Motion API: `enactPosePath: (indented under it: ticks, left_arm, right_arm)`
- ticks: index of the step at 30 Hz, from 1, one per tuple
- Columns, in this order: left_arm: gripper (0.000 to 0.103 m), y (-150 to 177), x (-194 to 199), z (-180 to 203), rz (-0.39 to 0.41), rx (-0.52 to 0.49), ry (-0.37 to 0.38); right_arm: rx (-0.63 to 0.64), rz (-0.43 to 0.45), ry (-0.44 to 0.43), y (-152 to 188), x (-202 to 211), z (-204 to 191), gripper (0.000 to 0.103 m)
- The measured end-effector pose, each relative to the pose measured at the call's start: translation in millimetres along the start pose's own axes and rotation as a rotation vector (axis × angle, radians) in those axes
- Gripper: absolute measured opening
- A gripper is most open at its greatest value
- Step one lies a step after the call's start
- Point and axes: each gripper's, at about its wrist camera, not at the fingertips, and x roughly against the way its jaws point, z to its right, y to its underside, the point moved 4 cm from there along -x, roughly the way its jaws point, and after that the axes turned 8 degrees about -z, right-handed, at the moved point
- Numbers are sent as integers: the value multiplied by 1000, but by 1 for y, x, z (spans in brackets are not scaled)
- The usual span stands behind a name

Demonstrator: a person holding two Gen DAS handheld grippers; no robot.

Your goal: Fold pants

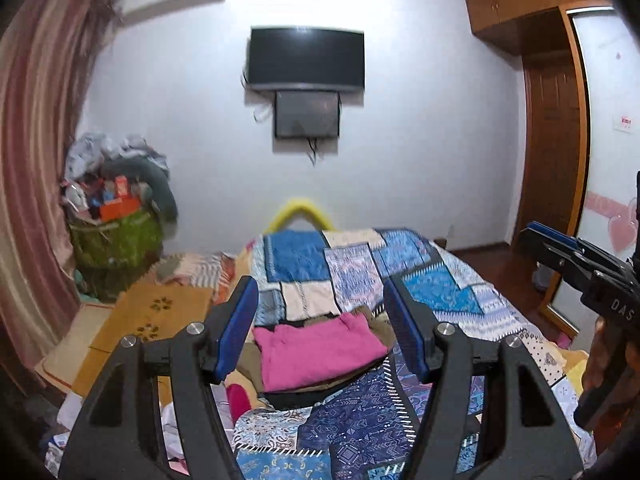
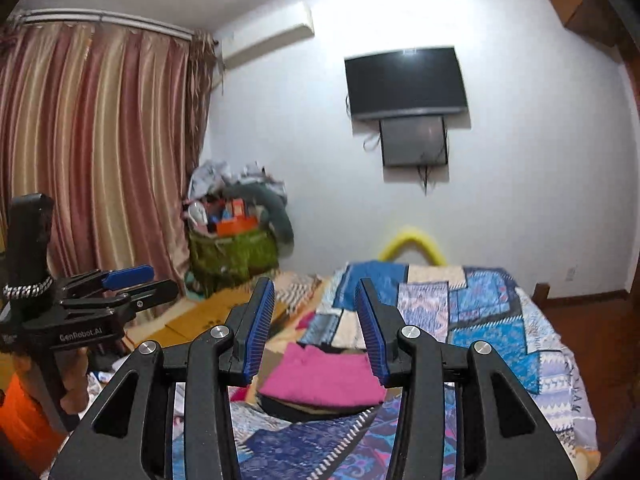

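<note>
Lying folded atop a clothes stack [image 1: 304,390] on the quilted bed [image 1: 460,280], pink pants [image 1: 320,354], left hand-held gripper [image 1: 320,320] held above them, jaws spread, nothing gripped, right hand-held gripper [image 2: 316,324] likewise spread, nothing gripped, television [image 1: 306,60] mounted on the wall.

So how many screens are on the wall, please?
2: the large black screen is mounted high, and the smaller screen hangs directly below it, touching its bottom edge.

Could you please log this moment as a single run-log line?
left claw: open, empty | right claw: open, empty | pink pants: folded on pile, bed
</note>
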Motion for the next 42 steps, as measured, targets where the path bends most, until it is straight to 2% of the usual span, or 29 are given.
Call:
enactPosePath:
  ticks: [2, 4, 8, 10, 12, 15, 42]
  left_arm:
    - [69, 6, 19, 3, 33, 8, -17]
    - [76, 11, 32, 4, 61, 18, -34]
    - [86, 22, 46, 2, 60, 51, -9]
    - [91, 27, 51, 0, 64, 62, -12]
    - [98, 31, 52, -2, 66, 68, -18]
    - [100, 35, 55, -4, 68, 84, -17]
    - [103, 40, 49, 0, 63, 68, -19]
  right_arm:
    - [3, 26, 9, 3, 15, -7, 40]
    - [-5, 46, 23, 7, 23, -12, 54]
    - [-21, 57, 48, 16, 31, -17, 67]
    - [-26, 54, 56, 18, 33, -17, 83]
    - [-28, 66, 77, 19, 37, -18, 92]
    - [-24, 68, 108, 18, 39, -18, 103]
    - [-17, 32, 112, 29, 44, -25, 103]
